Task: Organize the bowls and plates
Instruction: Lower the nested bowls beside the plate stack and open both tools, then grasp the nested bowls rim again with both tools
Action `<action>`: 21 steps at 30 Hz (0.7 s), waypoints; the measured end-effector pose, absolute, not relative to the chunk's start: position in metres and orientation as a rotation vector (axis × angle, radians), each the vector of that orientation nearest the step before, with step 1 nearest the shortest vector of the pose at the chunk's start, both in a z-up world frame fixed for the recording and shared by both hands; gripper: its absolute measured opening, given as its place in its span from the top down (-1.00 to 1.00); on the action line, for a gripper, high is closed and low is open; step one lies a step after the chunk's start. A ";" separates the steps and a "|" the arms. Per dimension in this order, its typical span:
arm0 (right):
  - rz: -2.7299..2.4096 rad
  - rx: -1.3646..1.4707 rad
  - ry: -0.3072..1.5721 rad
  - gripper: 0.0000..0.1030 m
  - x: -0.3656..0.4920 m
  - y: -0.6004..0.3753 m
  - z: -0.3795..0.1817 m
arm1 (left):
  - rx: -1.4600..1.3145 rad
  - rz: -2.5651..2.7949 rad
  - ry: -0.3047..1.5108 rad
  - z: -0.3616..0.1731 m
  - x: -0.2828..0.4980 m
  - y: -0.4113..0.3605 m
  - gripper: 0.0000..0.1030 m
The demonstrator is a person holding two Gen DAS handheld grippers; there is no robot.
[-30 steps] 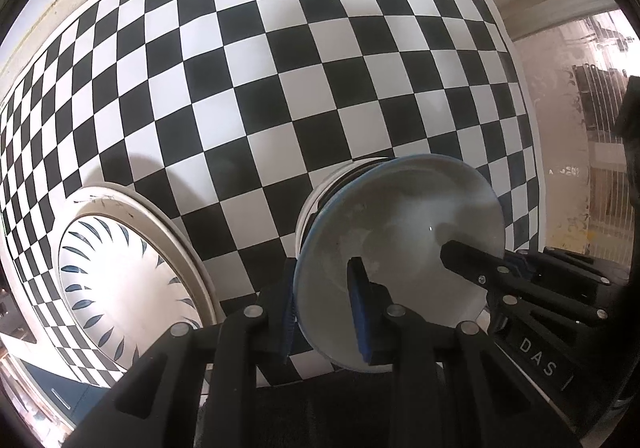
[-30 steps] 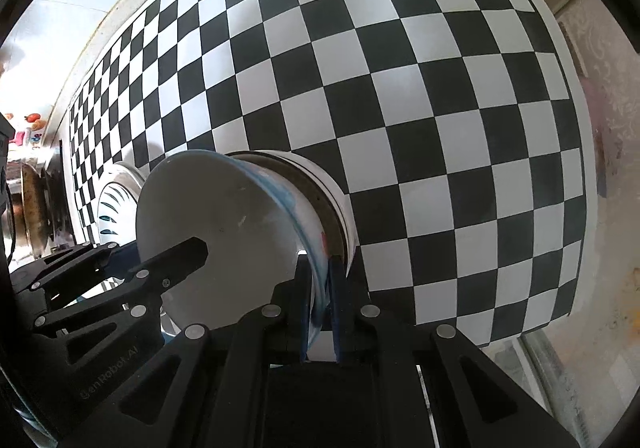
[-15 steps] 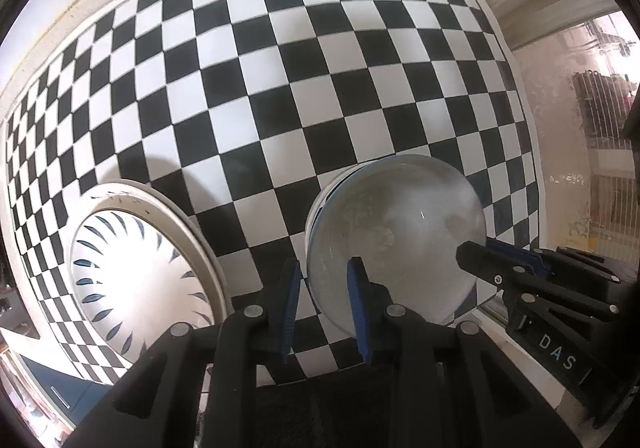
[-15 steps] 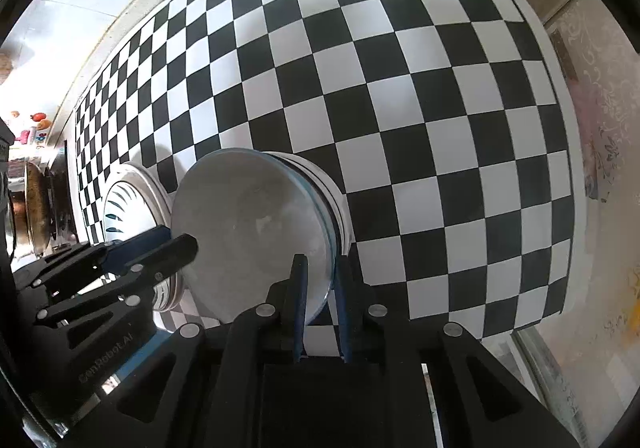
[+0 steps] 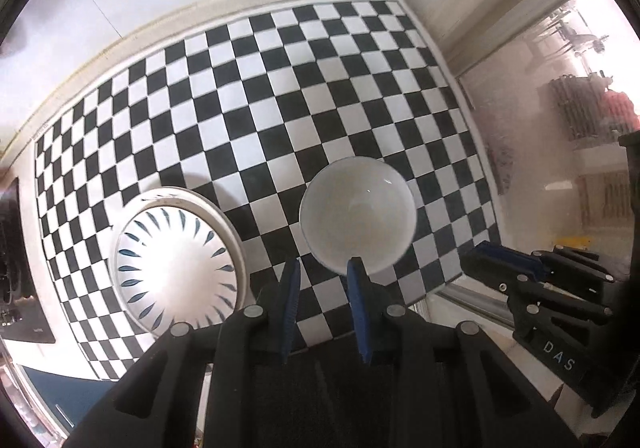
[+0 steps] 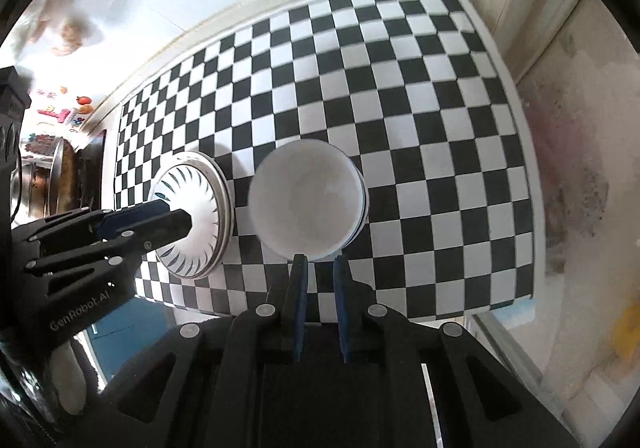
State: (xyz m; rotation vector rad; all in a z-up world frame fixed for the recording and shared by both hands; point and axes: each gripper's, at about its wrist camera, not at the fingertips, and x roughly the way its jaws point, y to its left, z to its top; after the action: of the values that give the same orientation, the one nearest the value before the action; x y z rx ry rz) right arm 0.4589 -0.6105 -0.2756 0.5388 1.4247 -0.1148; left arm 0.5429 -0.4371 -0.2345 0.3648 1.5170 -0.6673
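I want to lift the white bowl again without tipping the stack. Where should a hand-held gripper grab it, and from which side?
Grip the white bowl by its thin upright rim, coming straight down with one finger inside and one outside. It sits open side up, nested in another bowl, so the wall below is probably blocked. The near edge, closest to the right hand-held gripper, looks clear.
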 end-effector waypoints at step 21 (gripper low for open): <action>-0.150 0.475 1.356 0.69 0.430 -0.591 -0.226 | 0.361 -0.680 1.399 -0.183 0.509 -0.415 0.58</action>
State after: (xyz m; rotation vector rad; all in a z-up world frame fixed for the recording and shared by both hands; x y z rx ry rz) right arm 0.4302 -0.5910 -0.2256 0.4752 1.3560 -0.1496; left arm 0.5094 -0.4154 -0.1833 0.3612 1.3993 -0.6804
